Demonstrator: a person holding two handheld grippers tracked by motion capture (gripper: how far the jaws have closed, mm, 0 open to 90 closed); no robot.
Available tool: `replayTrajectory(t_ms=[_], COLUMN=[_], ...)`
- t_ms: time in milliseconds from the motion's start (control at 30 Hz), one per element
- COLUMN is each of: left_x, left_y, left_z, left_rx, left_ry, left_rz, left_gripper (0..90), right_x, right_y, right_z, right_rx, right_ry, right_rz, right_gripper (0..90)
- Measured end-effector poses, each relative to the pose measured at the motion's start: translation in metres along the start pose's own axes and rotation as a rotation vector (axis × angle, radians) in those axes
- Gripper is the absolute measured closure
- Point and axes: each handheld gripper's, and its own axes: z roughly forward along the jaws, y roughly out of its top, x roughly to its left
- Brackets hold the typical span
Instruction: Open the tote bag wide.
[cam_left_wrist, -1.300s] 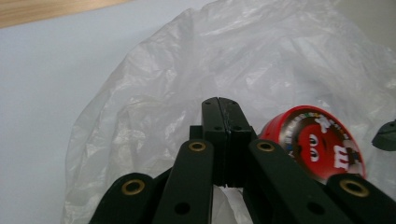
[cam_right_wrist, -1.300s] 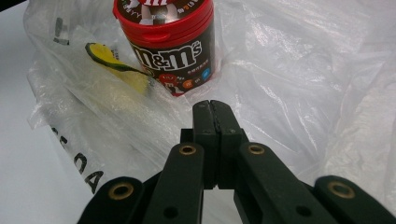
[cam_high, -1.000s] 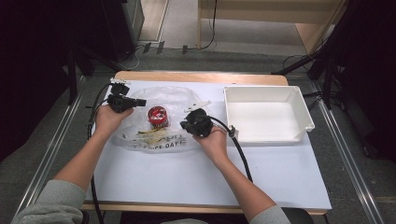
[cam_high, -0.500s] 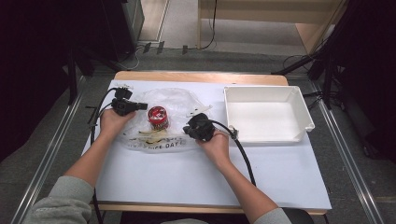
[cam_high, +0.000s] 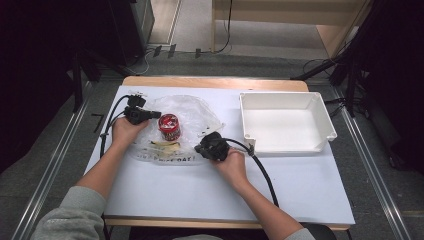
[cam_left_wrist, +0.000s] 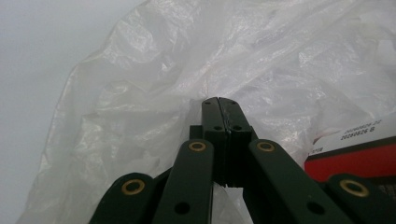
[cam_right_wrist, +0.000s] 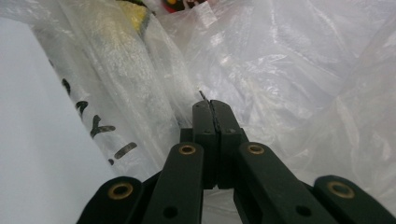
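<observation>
Plastic bag (cam_high: 187, 127) lies on the white table (cam_high: 300, 195), red can (cam_high: 169, 126) inside. Left gripper (cam_high: 150, 114) and right gripper (cam_high: 201, 148), jaws together, pinch film at opposite edges. Yellow item (cam_right_wrist: 122, 32) inside, possibly a sponge.

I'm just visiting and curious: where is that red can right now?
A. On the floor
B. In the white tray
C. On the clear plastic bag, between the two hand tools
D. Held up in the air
C: the red can stands on the clear plastic bag, between the left gripper and right gripper; the white tray holds nothing.
</observation>
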Motion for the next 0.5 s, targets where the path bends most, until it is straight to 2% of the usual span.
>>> replayTrajectory(t_ms=[200, 333, 500], left_x=[-0.001, 0.000, 0.002], left_y=[0.002, 0.002, 0.003], left_z=[0.003, 0.003, 0.002], left_rx=[-0.018, -0.029, -0.029], left_ry=[0.037, 0.048, 0.085], left_rz=[0.012, -0.002, 0.006], left_gripper=[90.0, 90.0, 90.0], right_x=[0.006, 0.009, 0.013], right_y=[-0.006, -0.010, -0.016], right_z=[-0.005, -0.009, -0.014], right_rx=[0.008, 0.014, 0.020], right_ry=[0.017, 0.030, 0.039], right_rz=[-0.016, -0.030, -0.044], right_gripper=[90.0, 90.0, 90.0])
